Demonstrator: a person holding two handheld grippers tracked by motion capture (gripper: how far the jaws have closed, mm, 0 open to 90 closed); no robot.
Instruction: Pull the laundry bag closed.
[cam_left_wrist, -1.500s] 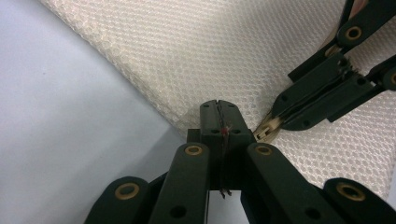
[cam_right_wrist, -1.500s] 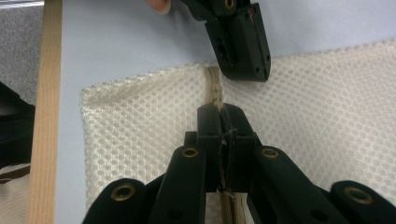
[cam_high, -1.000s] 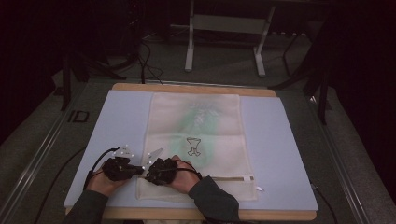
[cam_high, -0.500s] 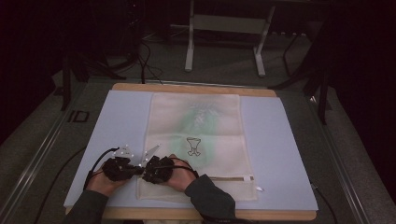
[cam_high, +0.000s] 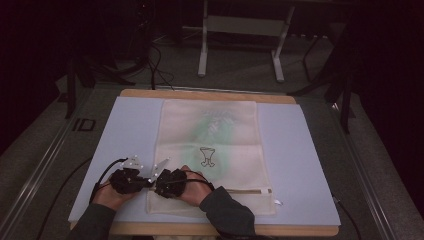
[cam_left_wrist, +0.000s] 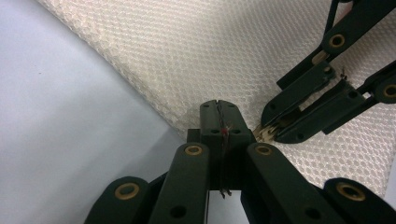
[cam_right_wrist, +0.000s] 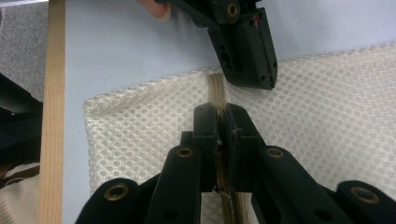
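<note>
A cream mesh bag (cam_high: 215, 145) lies flat on a pale blue mat (cam_high: 130, 130). Both hands meet at its near left corner. My left gripper (cam_left_wrist: 219, 119) is shut on the bag's edge (cam_left_wrist: 187, 116), beside the end of the beige zipper strip (cam_right_wrist: 216, 88). My right gripper (cam_right_wrist: 218, 116) points at the left one (cam_right_wrist: 247, 60), and its jaws have been closing a little on that strip, which now sits pinched between them. In the left gripper view the right gripper (cam_left_wrist: 268, 133) holds a tan bit at its tips. In the high view the left gripper (cam_high: 146, 181) and right gripper (cam_high: 155, 183) nearly touch.
The mat covers a wooden table (cam_high: 200, 93). The zipper (cam_high: 245, 191) runs rightward along the bag's near side. A drawn cup figure (cam_high: 206, 156) marks the bag's middle. Metal stand legs (cam_high: 202, 55) and cables lie on the dark floor behind.
</note>
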